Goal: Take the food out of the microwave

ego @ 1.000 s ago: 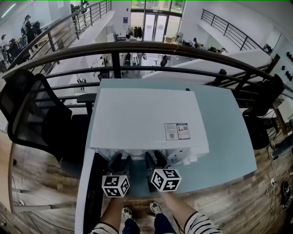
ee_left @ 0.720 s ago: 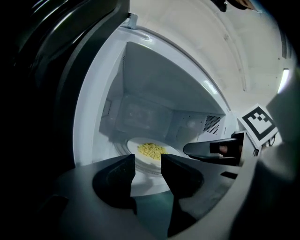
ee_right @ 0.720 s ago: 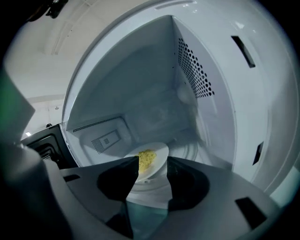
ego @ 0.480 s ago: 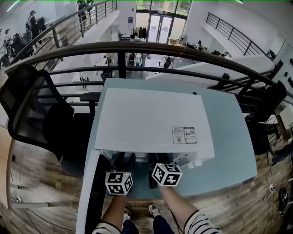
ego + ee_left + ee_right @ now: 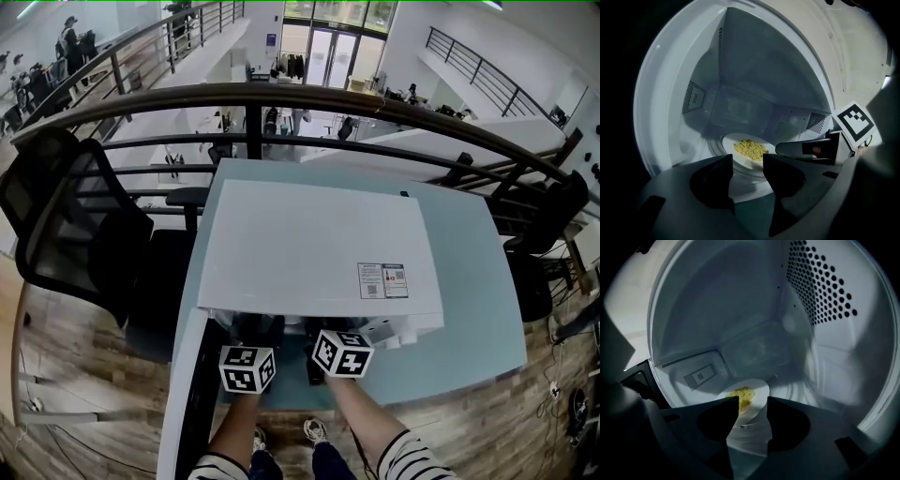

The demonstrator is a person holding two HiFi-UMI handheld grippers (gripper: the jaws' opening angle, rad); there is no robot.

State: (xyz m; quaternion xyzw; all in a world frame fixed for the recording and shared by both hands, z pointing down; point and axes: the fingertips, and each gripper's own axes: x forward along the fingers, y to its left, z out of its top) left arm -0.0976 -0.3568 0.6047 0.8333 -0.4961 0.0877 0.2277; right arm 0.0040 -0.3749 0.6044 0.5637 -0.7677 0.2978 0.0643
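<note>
The left claw [image 5: 747, 158] (its jaws have just been opening) and the right claw [image 5: 753, 400] both gape, gripping nothing, inside the microwave [image 5: 319, 244] on the desk [image 5: 478, 309]. The plate [image 5: 758, 391] of food [image 5: 750, 149] lies inside, just ahead.

Open-plan office: mesh chair [image 5: 70, 225], railing [image 5: 281, 98], desks [image 5: 202, 52].
</note>
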